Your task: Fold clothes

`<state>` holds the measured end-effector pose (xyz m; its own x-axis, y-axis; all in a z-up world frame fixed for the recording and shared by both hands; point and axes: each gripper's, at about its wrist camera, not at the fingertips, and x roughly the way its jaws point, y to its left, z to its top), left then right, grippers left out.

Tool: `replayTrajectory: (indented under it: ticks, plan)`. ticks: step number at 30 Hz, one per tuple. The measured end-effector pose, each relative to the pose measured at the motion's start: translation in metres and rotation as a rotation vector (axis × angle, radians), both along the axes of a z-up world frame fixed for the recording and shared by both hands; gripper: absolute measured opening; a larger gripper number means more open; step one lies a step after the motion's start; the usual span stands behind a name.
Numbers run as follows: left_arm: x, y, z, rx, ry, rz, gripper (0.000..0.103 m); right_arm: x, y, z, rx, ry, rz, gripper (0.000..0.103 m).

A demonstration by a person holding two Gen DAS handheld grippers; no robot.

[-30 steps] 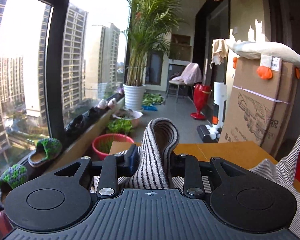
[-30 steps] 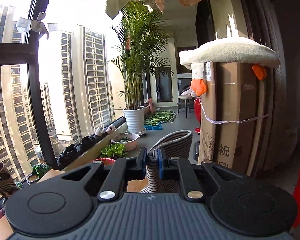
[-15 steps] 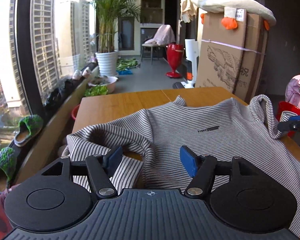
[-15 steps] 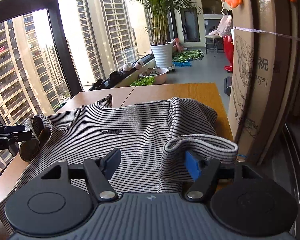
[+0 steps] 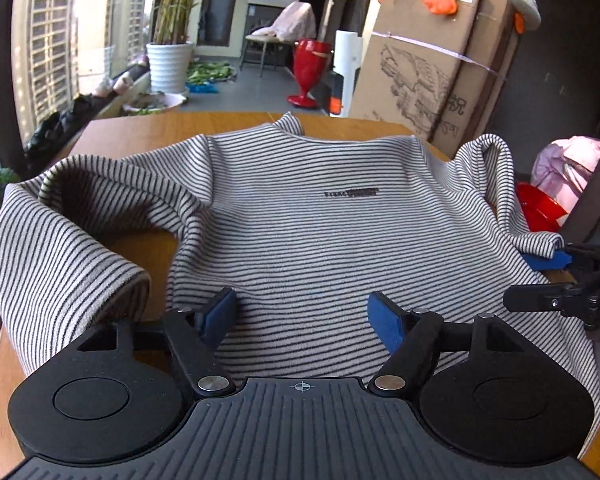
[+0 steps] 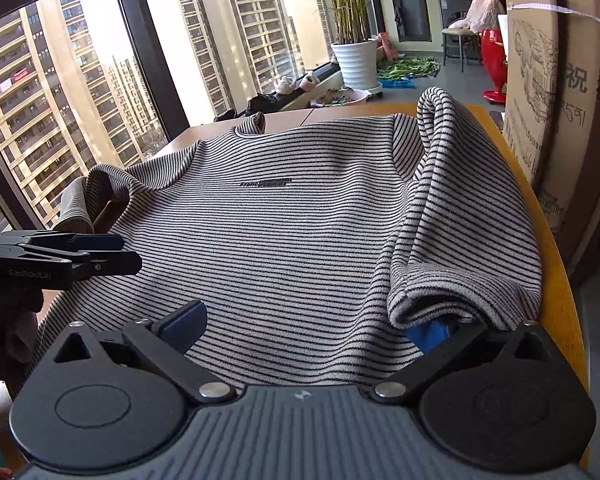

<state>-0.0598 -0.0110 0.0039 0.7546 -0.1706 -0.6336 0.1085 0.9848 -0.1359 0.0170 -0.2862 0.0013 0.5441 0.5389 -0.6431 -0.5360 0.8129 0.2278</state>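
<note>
A grey sweater with thin black stripes (image 5: pixel 300 216) lies front up on the wooden table (image 5: pixel 140 132), collar at the far side; it also shows in the right wrist view (image 6: pixel 276 224). Its left sleeve (image 5: pixel 60 232) is bunched in a loop at the left, its right sleeve (image 6: pixel 452 208) is folded back along the right edge. My left gripper (image 5: pixel 302 316) is open and empty over the hem. My right gripper (image 6: pixel 312 326) is open over the hem; the right sleeve's cuff drapes over its right finger. Each gripper shows at the edge of the other's view.
A tall cardboard box (image 5: pixel 432 64) stands close to the table's right side. A window with a sill of shoes and slippers (image 5: pixel 60 120) runs along the left. A potted palm (image 5: pixel 168 64), a red stand (image 5: pixel 308 72) and a chair stand beyond the far edge. A red bin (image 5: pixel 540 208) is at right.
Both grippers were shut on the sweater and held it up a second ago. They have lowered it onto the table, opened and let go, and now sit over the hem.
</note>
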Motion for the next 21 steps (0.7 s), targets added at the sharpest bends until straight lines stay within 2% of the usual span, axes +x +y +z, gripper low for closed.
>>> replayTrajectory:
  ticks: [5,9,12,14,16,17,19,21]
  plan:
    - [0.034,0.009,-0.001,0.052,-0.014,0.027,0.077,0.035,0.018,-0.002,-0.017,-0.019,-0.010,0.103]
    - [0.057,0.015,-0.001,0.044,-0.022,0.056,0.077,0.055,0.027,-0.002,-0.047,-0.034,-0.016,0.103]
    - [0.049,0.016,0.006,0.033,-0.035,0.079,0.077,0.059,0.029,-0.003,-0.061,-0.042,-0.011,0.103]
    - [0.028,0.025,0.021,-0.045,-0.077,0.098,0.078,0.055,0.028,-0.003,-0.064,-0.052,-0.005,0.103]
    - [0.007,0.040,0.038,-0.082,-0.150,0.169,0.078,0.051,0.027,-0.003,-0.063,-0.060,-0.005,0.103]
    - [-0.002,0.049,0.047,-0.062,-0.192,0.235,0.080,0.050,0.027,-0.003,-0.064,-0.062,-0.006,0.103]
    - [-0.014,0.066,0.061,0.025,-0.264,0.391,0.081,0.050,0.027,-0.002,-0.067,-0.064,-0.009,0.103]
    - [-0.014,0.083,0.063,0.096,-0.256,0.491,0.082,0.050,0.026,-0.001,-0.066,-0.064,-0.010,0.103]
